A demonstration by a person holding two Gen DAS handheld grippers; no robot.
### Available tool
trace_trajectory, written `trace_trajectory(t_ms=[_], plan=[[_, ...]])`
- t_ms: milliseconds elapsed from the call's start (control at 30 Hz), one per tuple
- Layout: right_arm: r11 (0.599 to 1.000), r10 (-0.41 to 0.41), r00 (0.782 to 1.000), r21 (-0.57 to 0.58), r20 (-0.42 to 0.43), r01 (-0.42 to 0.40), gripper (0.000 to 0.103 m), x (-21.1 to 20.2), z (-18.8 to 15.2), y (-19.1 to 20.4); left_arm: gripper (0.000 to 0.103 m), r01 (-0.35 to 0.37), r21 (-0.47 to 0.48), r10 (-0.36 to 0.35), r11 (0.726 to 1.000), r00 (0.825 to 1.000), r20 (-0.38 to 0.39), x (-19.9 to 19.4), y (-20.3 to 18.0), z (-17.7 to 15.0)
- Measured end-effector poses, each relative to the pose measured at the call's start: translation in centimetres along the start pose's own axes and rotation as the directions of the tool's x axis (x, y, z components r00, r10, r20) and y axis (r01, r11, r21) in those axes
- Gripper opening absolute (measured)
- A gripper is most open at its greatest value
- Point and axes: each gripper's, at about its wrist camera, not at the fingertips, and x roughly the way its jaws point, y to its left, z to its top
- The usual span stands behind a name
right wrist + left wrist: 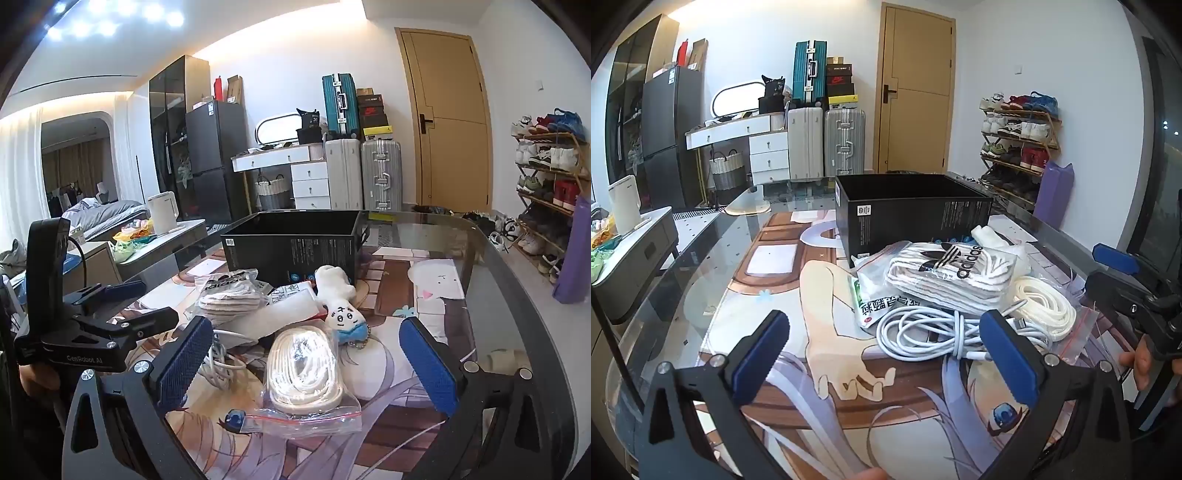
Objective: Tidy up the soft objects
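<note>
- Left gripper [884, 354] spread wide, nothing between the pads, hovering just short of the white cable [923, 332].
- Right gripper [306, 363] likewise spread and empty, framing the bagged white cord [303, 369].
- Probably the opening step: nothing picked yet, black box [908, 214] looking empty behind the pile.
- Next move likely calls for lowering onto one soft item, pinching, lifting toward the box.
- Sock pack [953, 269] and plush toy [341, 302] piled beside the box.
- Glass table [701, 258] over a cartoon mat; suitcases, door, shoe rack beyond.
</note>
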Motion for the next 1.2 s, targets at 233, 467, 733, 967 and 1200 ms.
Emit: trace_trajectory(t_ms=[233, 467, 733, 967, 1200], plan=[[1.000, 0.004, 1.000, -0.002, -0.019, -0.004, 0.103, 0.2, -0.1, 0.1, 0.103, 0.017, -0.036, -0.017, 0.999, 1.000, -0.002, -0.3, -0.1, -0.1], [1.000, 0.003, 1.000, 0.001, -0.006, -0.003, 0.103, -0.1, 0.0, 0.2, 0.103, 0.017, -0.036, -0.017, 0.999, 1.000, 0.007, -0.3, 0.3, -0.2], [1.000, 0.007, 1.000, 0.007, 0.006, -0.007, 0.103, -0.2, -0.2, 0.0, 0.103, 0.011, -0.043, -0.011, 0.999, 1.000, 0.005, -0.4, 0.4, -0.1], [1.000, 0.007, 1.000, 0.005, 0.007, -0.007, 0.103, -0.2, -0.2, 0.0, 0.103, 0.008, -0.053, -0.008, 0.999, 1.000, 0.004, -0.1, 1.1, -0.2], [1.000, 0.007, 1.000, 0.005, 0.006, -0.007, 0.103, -0.1, -0.2, 0.0, 0.103, 0.008, -0.058, -0.007, 0.998, 1.000, 0.007, -0.2, 1.1, -0.1]])
